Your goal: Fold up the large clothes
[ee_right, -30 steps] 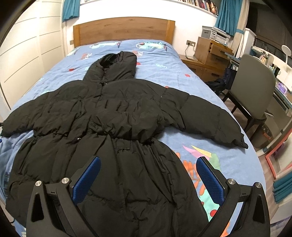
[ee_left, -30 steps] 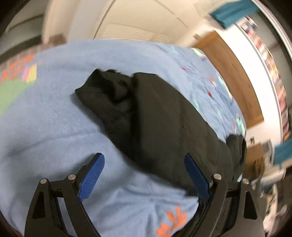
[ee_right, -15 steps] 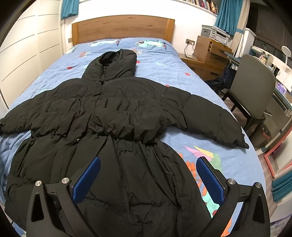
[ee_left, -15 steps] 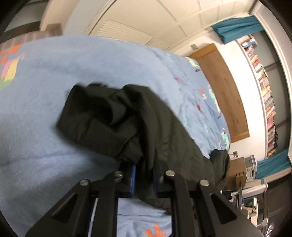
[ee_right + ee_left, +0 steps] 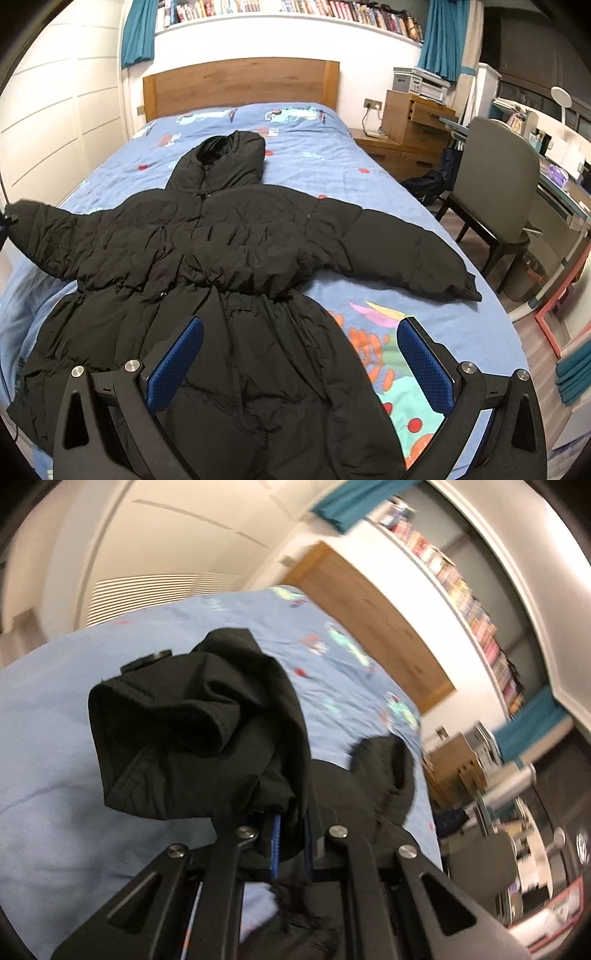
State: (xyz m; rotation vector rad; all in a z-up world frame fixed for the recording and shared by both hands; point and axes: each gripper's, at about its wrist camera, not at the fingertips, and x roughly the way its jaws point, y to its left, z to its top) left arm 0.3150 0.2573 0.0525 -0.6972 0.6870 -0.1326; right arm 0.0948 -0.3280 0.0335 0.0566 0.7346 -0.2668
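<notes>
A long black padded coat (image 5: 229, 258) with a hood lies spread flat on the blue bed (image 5: 369, 184), both sleeves stretched out sideways. My left gripper (image 5: 290, 836) is shut on the cuff end of the coat's left sleeve (image 5: 192, 723), which hangs bunched above the bedspread. In the right wrist view that sleeve end (image 5: 26, 218) is raised at the far left edge. My right gripper (image 5: 299, 365) hovers open over the coat's lower skirt, nothing between its blue pads (image 5: 424, 365).
A wooden headboard (image 5: 240, 81) backs the bed, with white wardrobe doors (image 5: 55, 122) to the left. At the right stand a wooden nightstand (image 5: 410, 129), a grey chair (image 5: 495, 177) and a desk (image 5: 561, 192). Bookshelves run high along the wall.
My left gripper closed on the sleeve cuff and lifted it off the bed, rolling as it rose. The right gripper drew back slightly and stayed open.
</notes>
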